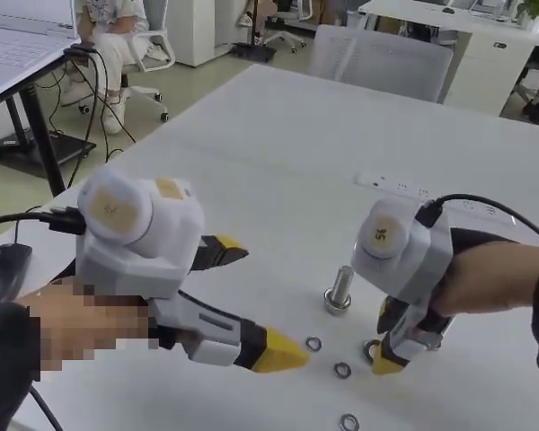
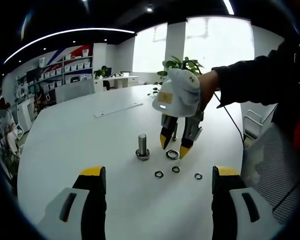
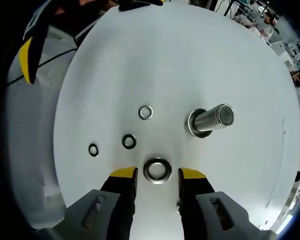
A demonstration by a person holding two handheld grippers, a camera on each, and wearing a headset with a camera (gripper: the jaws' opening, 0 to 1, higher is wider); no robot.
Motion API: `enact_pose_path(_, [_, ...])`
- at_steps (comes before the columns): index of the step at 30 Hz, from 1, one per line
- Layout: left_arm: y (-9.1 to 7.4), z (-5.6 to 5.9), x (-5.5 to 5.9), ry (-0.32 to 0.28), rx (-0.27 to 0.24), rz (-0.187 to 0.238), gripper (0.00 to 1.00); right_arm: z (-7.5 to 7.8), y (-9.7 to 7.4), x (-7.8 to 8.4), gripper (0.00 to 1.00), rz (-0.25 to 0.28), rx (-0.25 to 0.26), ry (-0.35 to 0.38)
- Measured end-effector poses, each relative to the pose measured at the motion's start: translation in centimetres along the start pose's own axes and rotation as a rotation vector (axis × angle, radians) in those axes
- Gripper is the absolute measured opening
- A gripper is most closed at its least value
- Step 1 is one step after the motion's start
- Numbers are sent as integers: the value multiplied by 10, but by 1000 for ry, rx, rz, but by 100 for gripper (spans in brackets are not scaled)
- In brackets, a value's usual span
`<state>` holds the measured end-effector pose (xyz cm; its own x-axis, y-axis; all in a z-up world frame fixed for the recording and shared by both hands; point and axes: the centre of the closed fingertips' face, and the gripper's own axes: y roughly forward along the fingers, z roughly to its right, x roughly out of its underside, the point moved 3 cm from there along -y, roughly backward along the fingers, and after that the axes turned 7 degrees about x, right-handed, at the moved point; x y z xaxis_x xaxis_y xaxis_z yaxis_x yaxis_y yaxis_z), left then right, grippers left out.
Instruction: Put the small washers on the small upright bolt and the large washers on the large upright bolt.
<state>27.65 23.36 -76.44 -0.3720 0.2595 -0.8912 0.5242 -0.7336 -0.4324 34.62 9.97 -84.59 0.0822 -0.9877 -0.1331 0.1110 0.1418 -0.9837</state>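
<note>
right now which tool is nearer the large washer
Right. The right tool straddles the large washer, one jaw tip on either side of it. The left tool is open and farther back, with the small washers lying between it and that washer.

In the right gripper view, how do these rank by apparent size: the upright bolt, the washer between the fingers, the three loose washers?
1. upright bolt
2. large washer
3. small washers: one nearest the bolt, a middle one, the farthest. They look much alike, and fisheye distance makes ranking them unsure.
</note>
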Motion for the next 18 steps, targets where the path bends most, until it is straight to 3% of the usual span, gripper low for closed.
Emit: enact_pose_path(18, [-1, -1, 2, -4, -6, -3, 87, -1, 3, 1, 32, -10, -1, 8])
